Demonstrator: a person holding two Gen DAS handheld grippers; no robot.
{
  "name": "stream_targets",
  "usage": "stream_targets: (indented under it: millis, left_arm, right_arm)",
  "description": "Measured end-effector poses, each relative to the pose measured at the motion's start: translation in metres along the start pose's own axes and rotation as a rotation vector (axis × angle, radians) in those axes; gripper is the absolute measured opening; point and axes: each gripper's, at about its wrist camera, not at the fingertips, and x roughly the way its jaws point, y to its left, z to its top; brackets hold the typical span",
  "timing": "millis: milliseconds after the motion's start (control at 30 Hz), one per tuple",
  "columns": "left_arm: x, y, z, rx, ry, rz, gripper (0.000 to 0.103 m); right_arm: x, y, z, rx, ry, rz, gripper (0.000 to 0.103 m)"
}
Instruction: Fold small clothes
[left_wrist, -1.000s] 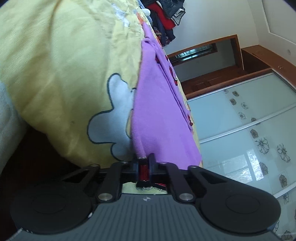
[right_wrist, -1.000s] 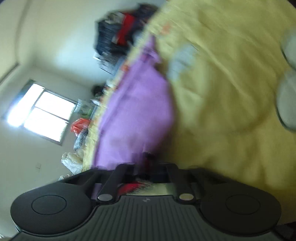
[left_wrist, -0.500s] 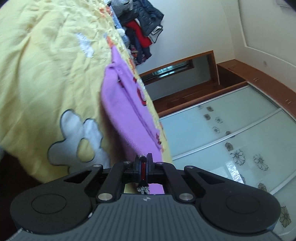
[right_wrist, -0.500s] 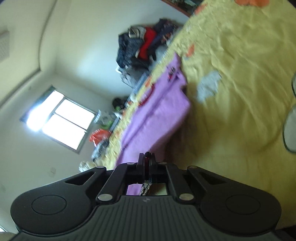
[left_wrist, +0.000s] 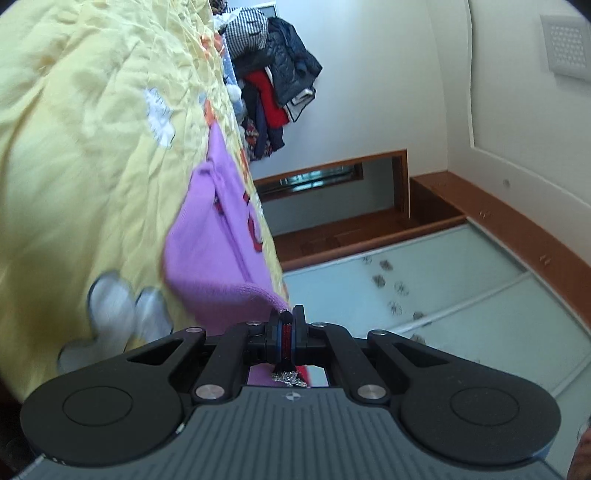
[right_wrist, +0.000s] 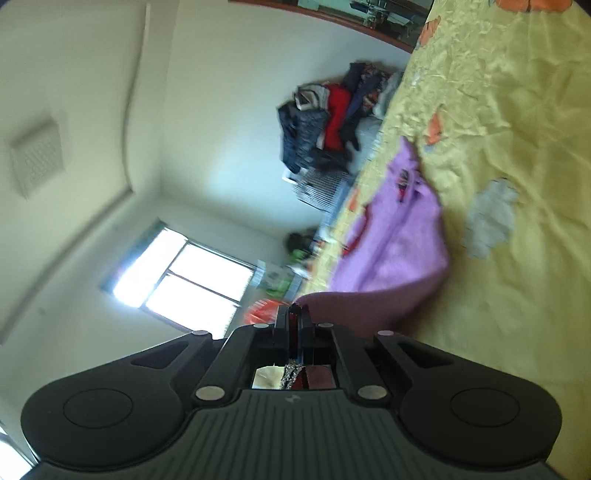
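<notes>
Since the earlier frames both cameras have swung further toward the walls, so the yellow bedspread (left_wrist: 92, 155) fills less of each view and the purple garment (left_wrist: 218, 251) sits smaller, its near hem lifted off the bed. Left gripper (left_wrist: 287, 325), at lower centre of its view, is clenched on the garment's hem; right gripper (right_wrist: 294, 321), lower centre of its own view, is likewise clamped on the opposite corner, the cloth curling up from the bedspread (right_wrist: 509, 110) to its tips. Motion blur softens the purple garment (right_wrist: 399, 236) and the window (right_wrist: 188, 277) at lower left of the right view. What is printed in red on the garment is too smeared to read, and each gripper's body hides the cloth's lowest edge. A heap of dark and red clothes (left_wrist: 273, 88) lies at the upper centre of the left view, beyond the bed, with glass wardrobe doors (left_wrist: 461, 306) at right.
</notes>
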Motion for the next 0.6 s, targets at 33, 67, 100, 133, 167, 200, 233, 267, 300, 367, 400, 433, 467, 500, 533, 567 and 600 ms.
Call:
stream_targets:
  millis: [33, 67, 100, 133, 167, 200, 233, 267, 300, 367, 400, 433, 467, 500, 533, 567, 600]
  left_arm:
    - [0.005, 0.000, 0.005, -0.005, -0.006, -0.010, 0.003]
    - [0.012, -0.001, 0.011, -0.004, -0.012, -0.011, 0.003]
    - [0.019, -0.001, 0.018, -0.004, -0.015, -0.012, 0.003]
    - [0.028, -0.001, 0.024, -0.002, -0.017, -0.018, 0.003]
    - [0.037, -0.001, 0.031, 0.000, -0.020, -0.012, 0.003]
    - [0.046, -0.001, 0.037, -0.004, -0.018, -0.005, 0.003]
    - [0.057, -0.001, 0.045, -0.008, -0.015, 0.002, 0.003]
    - [0.068, 0.000, 0.052, -0.009, -0.016, 0.018, 0.003]
    - [0.078, 0.000, 0.060, -0.012, -0.016, 0.042, 0.003]
    - [0.102, 0.003, 0.077, -0.026, -0.001, 0.073, 0.003]
    - [0.114, 0.005, 0.085, -0.025, 0.006, 0.097, 0.003]
    - [0.127, 0.006, 0.093, -0.022, 0.017, 0.124, 0.003]
    - [0.140, 0.008, 0.101, -0.022, 0.027, 0.137, 0.003]
    - [0.152, 0.009, 0.109, -0.023, 0.030, 0.152, 0.003]
    - [0.163, 0.009, 0.117, -0.022, 0.033, 0.168, 0.003]
    - [0.174, 0.009, 0.125, -0.017, 0.036, 0.178, 0.003]
    - [0.184, 0.009, 0.133, -0.014, 0.030, 0.184, 0.003]
  right_arm:
    - [0.003, 0.000, 0.004, 0.003, -0.009, 0.007, 0.003]
    - [0.007, 0.000, 0.009, 0.008, -0.017, 0.018, 0.003]
    - [0.012, -0.002, 0.014, 0.018, -0.025, 0.027, 0.003]
    - [0.018, -0.004, 0.019, 0.023, -0.027, 0.034, 0.003]
    - [0.025, -0.005, 0.025, 0.020, -0.029, 0.031, 0.003]
    - [0.032, -0.008, 0.031, 0.020, -0.031, 0.027, 0.003]
    - [0.040, -0.011, 0.039, 0.028, -0.028, 0.027, 0.003]
    - [0.047, -0.016, 0.046, 0.041, -0.028, 0.020, 0.003]
    - [0.056, -0.022, 0.054, 0.061, -0.025, 0.012, 0.003]
    - [0.075, -0.035, 0.070, 0.090, -0.024, -0.002, 0.003]
    - [0.086, -0.041, 0.078, 0.088, -0.020, -0.019, 0.003]
    - [0.097, -0.049, 0.086, 0.097, -0.016, -0.042, 0.003]
    - [0.109, -0.059, 0.094, 0.124, -0.010, -0.055, 0.003]
    - [0.122, -0.068, 0.102, 0.145, -0.008, -0.065, 0.003]
    - [0.134, -0.075, 0.109, 0.159, -0.009, -0.082, 0.003]
    - [0.145, -0.082, 0.116, 0.173, -0.006, -0.093, 0.003]
    - [0.155, -0.086, 0.122, 0.178, -0.007, -0.101, 0.003]
